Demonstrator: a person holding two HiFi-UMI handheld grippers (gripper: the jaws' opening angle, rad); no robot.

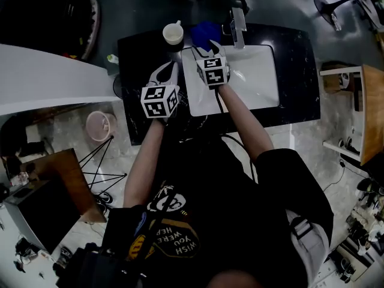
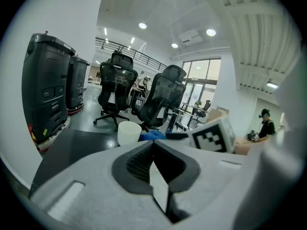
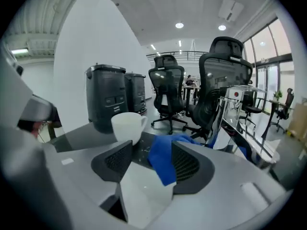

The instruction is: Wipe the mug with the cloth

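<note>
White mug [image 3: 127, 126], blue cloth [image 3: 162, 163] on the table [image 1: 137, 56].
The left tongs [image 2: 152, 145] pressed together, empty; the right tongs [image 3: 151, 146] gape around the cloth, ungripped.

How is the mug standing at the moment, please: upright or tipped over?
Upright. The mug stands on the dark counter with its open mouth facing up, beside the blue cloth.
</note>
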